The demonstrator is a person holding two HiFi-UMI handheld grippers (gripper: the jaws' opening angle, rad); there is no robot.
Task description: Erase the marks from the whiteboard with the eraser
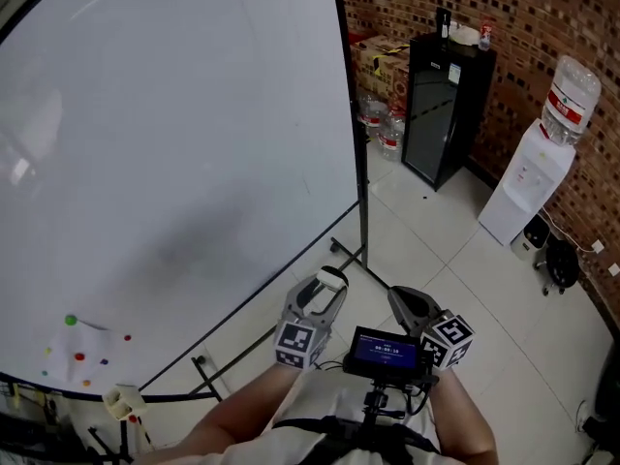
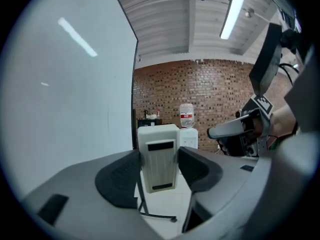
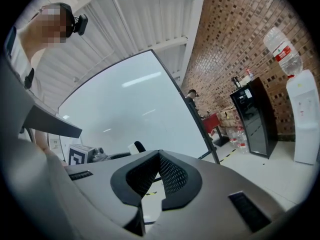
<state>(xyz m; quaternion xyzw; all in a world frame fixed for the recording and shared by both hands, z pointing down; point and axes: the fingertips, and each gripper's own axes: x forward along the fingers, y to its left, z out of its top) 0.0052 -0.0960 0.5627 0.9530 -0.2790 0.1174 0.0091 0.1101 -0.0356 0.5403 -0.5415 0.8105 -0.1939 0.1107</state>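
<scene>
The whiteboard (image 1: 174, 163) fills the left of the head view; it looks white, with only a faint grey smudge near its lower middle. My left gripper (image 1: 325, 294) hangs below the board's lower right edge, apart from it, shut on a white block eraser (image 1: 331, 277). In the left gripper view the eraser (image 2: 159, 156) stands upright between both pads, with the board (image 2: 65, 109) to the left. My right gripper (image 1: 399, 298) is beside it, shut with nothing between its jaws. In the right gripper view its jaws (image 3: 159, 156) meet at the tips.
Small coloured magnets (image 1: 73, 323) dot the board's lower left corner. The board's black stand legs (image 1: 363, 250) spread over the tiled floor. A black cabinet (image 1: 446, 105), water bottles (image 1: 383, 129) and a water dispenser (image 1: 528, 187) stand along the brick wall at right.
</scene>
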